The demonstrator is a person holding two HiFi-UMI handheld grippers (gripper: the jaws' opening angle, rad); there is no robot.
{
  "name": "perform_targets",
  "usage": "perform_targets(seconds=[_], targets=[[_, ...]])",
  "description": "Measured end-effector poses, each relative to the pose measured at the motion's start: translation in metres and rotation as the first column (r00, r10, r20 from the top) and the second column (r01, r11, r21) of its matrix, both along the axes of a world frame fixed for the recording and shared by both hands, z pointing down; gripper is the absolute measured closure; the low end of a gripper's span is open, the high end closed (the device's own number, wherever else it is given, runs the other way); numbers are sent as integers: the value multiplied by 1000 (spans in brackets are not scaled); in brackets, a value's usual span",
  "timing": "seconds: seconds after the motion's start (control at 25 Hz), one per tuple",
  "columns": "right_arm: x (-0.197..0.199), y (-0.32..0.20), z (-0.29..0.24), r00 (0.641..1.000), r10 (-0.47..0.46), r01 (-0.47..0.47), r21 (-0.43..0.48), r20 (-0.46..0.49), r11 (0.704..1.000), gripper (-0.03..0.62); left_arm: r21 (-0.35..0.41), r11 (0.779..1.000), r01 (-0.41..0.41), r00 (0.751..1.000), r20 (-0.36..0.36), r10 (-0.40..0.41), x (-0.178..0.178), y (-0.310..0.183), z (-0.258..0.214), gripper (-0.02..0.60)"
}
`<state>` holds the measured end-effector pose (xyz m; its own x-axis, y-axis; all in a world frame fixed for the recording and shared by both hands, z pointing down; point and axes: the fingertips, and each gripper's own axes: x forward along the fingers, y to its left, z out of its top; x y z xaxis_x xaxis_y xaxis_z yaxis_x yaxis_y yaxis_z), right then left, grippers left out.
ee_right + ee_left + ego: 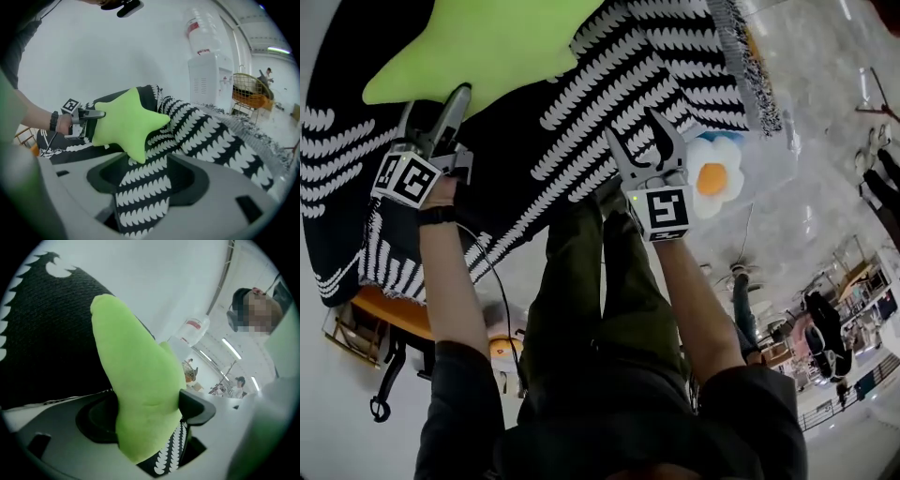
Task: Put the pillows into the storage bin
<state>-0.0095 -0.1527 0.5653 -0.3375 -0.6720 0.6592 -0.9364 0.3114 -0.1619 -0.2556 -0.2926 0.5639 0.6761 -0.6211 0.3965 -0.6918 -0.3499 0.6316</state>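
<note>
Pinching star pillow (136,394) in my left gripper (437,103); my right gripper (632,125) clamps patterned cloth (140,197); flower pillow (713,178) lies beside cloth.

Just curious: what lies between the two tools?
Patterned blanket, between left tool on the green pillow and right tool; head view shows it.
</note>
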Motion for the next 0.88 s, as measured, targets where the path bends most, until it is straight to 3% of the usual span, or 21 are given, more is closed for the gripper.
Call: perform_targets(seconds=[0.16, 0.28, 0.36, 0.48, 0.56, 0.72, 0.88], targets=[[30, 19, -12, 999, 38, -38, 13, -11, 999, 344, 56, 992, -117, 988, 103, 111, 39, 11, -18, 206], [49, 37, -15, 997, 74, -74, 15, -15, 997, 344, 125, 965, -229, 957, 211, 200, 71, 20, -39, 213], [59, 52, -16, 996, 89, -89, 9, -16, 996, 345, 153, 930, -334, 913, 299, 278, 93, 33, -48, 209], [72, 69, -19, 993, 120, -120, 1, -17, 993, 344, 176, 833, -524, 812, 398, 427, 142, 53, -51, 187], [80, 80, -22, 990, 141, -141, 1, -12, 990, 344, 192, 776, -601, 758, 445, 477, 178, 61, -52, 192], [95, 94, -29, 984, 179, -179, 15, -4, 984, 344, 199, 734, -649, 688, 565, 455, 216, 59, -66, 280], [112, 105, -42, 977, 215, -215, 43, -2, 976, 345, 176, 701, -691, 637, 607, 475, 216, 76, -84, 314]])
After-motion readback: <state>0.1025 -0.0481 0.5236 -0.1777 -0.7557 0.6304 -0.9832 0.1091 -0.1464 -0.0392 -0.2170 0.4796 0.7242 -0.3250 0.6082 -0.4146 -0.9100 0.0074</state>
